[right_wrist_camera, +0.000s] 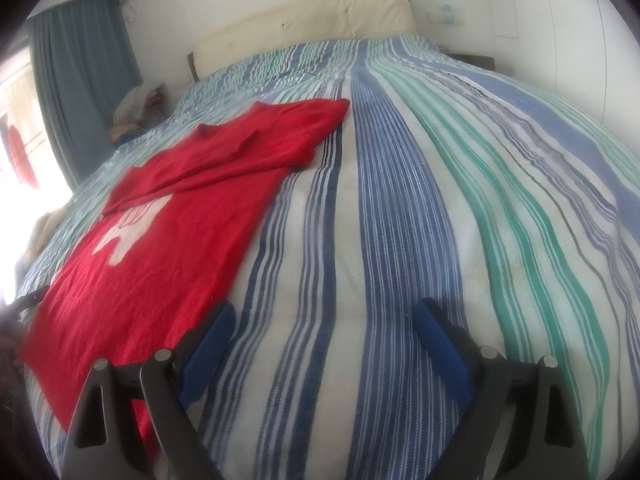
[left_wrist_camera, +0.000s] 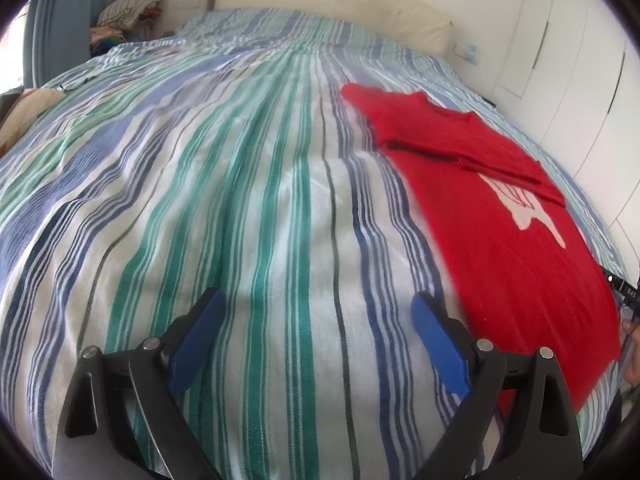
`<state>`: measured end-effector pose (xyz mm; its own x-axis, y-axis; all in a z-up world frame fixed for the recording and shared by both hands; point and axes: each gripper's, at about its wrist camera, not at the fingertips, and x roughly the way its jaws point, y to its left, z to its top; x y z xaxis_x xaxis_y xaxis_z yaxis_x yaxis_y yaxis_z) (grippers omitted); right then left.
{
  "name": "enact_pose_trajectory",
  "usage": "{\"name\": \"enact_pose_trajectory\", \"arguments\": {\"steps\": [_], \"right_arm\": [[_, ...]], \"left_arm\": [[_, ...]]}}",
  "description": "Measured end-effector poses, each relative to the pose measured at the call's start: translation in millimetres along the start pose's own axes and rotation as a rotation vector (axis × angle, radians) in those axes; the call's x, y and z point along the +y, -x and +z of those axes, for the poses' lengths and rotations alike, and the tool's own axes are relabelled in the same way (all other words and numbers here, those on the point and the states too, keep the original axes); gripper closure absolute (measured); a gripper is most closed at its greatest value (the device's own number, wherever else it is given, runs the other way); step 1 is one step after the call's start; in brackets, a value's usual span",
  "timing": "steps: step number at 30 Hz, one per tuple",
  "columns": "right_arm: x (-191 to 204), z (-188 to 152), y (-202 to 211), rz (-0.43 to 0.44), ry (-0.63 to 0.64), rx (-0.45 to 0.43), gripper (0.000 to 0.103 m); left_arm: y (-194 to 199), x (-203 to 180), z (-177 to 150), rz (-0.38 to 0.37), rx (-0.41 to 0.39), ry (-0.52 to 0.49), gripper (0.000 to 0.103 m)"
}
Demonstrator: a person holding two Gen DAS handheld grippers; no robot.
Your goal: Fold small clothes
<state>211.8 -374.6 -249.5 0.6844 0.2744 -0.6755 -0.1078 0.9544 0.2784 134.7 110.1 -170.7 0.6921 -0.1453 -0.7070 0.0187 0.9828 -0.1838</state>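
A small red sweater (left_wrist_camera: 500,232) with a white motif lies flat on the striped bedspread (left_wrist_camera: 240,200), one sleeve folded across its chest. In the left wrist view it is to the right of my left gripper (left_wrist_camera: 316,320), which is open and empty over bare bedspread. In the right wrist view the sweater (right_wrist_camera: 160,248) lies to the left, its hem beside the left finger of my right gripper (right_wrist_camera: 324,332), which is open and empty above the bedspread (right_wrist_camera: 400,220).
A cream headboard (right_wrist_camera: 312,24) stands at the far end of the bed. A pile of clothes (left_wrist_camera: 128,12) sits by the blue curtain (right_wrist_camera: 80,72) at the far left. White wardrobe doors (left_wrist_camera: 580,60) line the right side.
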Motion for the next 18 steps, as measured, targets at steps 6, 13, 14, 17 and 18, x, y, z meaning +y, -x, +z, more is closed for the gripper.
{"name": "enact_pose_trajectory", "arguments": {"steps": [6,13,14,17,18], "right_arm": [[0,0,0,0.0,0.0,0.0,0.013],[0,0,0,-0.001,0.001,0.0,0.013],[0,0,0,-0.001,0.001,0.001,0.013],[1,0,-1,-0.005,0.003,0.002,0.013],[1,-1,-1,-0.005,0.003,0.002,0.013]], "left_arm": [[-2,-3,4,-0.005,0.039,-0.02,0.005],[11,6,19,-0.102,0.109,0.008,0.005],[14,9,22,-0.12,0.112,0.019,0.005],[23,17,30,-0.13,0.098,0.039,0.005],[25,19,31,-0.123,0.09,0.044,0.005]]}}
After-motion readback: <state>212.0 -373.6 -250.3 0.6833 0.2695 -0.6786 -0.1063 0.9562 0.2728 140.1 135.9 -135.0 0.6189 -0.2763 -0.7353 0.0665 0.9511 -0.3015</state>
